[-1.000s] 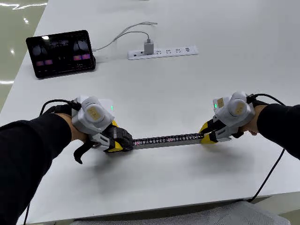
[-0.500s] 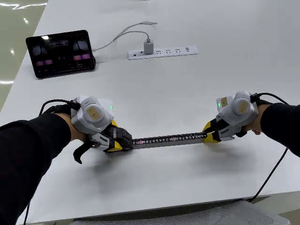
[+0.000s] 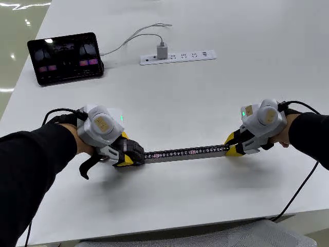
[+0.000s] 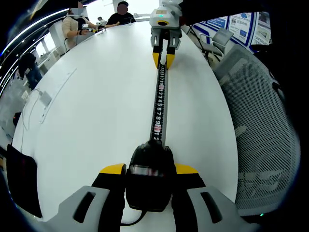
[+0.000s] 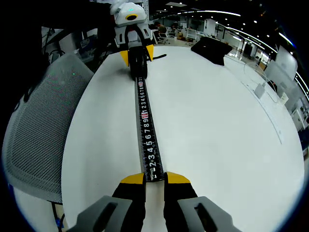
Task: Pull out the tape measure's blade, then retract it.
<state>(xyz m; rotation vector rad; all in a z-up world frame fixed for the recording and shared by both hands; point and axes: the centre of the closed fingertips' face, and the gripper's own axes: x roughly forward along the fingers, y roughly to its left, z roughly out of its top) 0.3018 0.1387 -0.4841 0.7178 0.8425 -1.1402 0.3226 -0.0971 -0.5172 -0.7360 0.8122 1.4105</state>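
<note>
Clamping the tape measure [image 4: 149,181] by its case, the left tongs [image 3: 127,153] hold tight. Right tongs [image 5: 154,179] pinch the blade [image 3: 185,152] tip, and the blade lies stretched along the table [image 3: 205,92] between them.

The blade [image 5: 146,140] carries a printed scale, its numerals 2 to 9 legible.

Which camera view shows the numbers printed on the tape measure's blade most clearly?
The right gripper view: the blade runs straight up from the right gripper, its digits large and readable. The left gripper view shows the blade receding with smaller digits; the head view shows it sideways, digits tiny.
</note>
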